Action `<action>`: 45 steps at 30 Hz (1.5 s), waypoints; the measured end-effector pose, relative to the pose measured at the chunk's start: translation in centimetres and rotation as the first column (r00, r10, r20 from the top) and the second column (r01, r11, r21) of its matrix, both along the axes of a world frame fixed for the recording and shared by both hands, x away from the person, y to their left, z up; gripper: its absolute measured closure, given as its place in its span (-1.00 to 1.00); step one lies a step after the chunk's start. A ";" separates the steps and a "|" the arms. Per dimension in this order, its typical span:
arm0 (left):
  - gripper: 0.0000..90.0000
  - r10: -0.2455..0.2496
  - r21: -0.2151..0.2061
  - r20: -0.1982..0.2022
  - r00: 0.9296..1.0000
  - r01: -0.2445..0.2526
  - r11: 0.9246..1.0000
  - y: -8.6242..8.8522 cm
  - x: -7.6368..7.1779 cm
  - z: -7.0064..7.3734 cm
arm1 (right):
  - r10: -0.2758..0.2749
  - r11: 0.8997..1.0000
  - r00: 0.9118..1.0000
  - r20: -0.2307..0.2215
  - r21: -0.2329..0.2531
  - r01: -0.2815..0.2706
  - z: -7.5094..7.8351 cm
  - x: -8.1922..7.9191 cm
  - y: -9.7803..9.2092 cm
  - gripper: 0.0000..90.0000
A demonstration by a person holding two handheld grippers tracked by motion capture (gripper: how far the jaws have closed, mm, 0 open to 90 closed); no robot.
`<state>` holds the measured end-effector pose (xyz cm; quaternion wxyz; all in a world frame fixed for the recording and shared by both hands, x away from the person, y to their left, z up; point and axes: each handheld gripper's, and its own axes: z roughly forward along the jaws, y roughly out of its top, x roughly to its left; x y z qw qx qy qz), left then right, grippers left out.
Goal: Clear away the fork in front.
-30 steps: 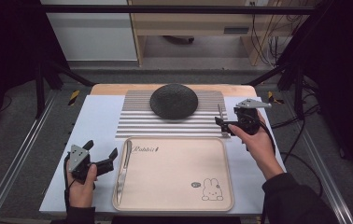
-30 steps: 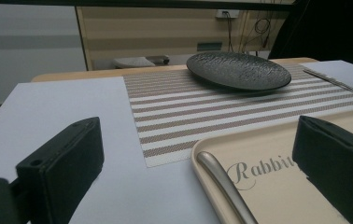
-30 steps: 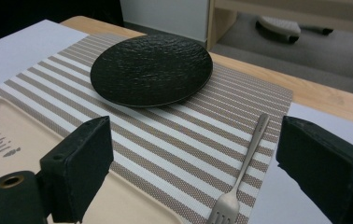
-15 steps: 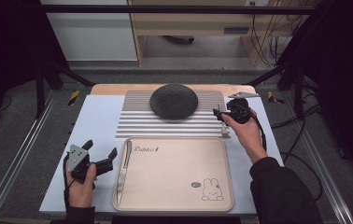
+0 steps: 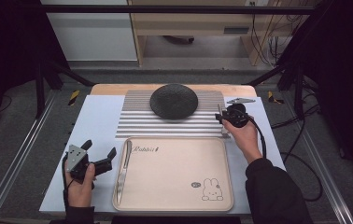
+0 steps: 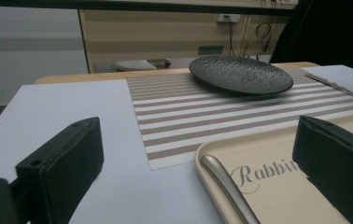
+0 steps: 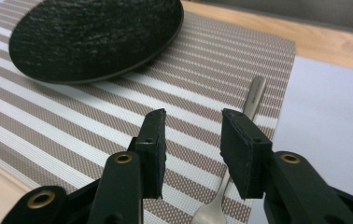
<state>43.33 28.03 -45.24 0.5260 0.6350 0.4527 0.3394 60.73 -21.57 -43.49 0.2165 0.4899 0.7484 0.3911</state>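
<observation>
Fork (image 7: 240,154) lies along the right edge of the striped placemat (image 5: 137,123), beside the black plate (image 5: 173,100). Our right gripper (image 7: 191,140) hovers just above it, partly spread, clasping nothing. Our left gripper (image 6: 198,154) rests wide apart and unladen by the beige tray (image 5: 174,186), where a knife (image 5: 123,165) lies.

My left claw (image 5: 101,157) rests low, jaws spread wide; my right claw (image 5: 221,116) reaches forward, arm outstretched, jaws partly apart.
</observation>
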 end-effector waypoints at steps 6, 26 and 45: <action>-0.96 -0.002 -0.002 0.005 1.000 0.002 1.000 0.0 0.0 0.0 | -0.025 1.000 0.999 -0.044 -0.004 0.025 -2.1 0.2 -0.7 0.46; -0.94 -0.008 0.001 -0.002 1.000 0.008 1.000 -0.1 0.0 0.0 | -0.081 0.996 0.995 -0.066 -0.047 0.078 -3.8 1.0 -0.9 0.59; -0.94 -0.020 0.000 -0.011 1.000 0.020 1.000 -0.1 0.0 -0.1 | -0.035 0.997 0.997 -0.074 -0.068 0.030 -4.4 1.2 -0.7 0.88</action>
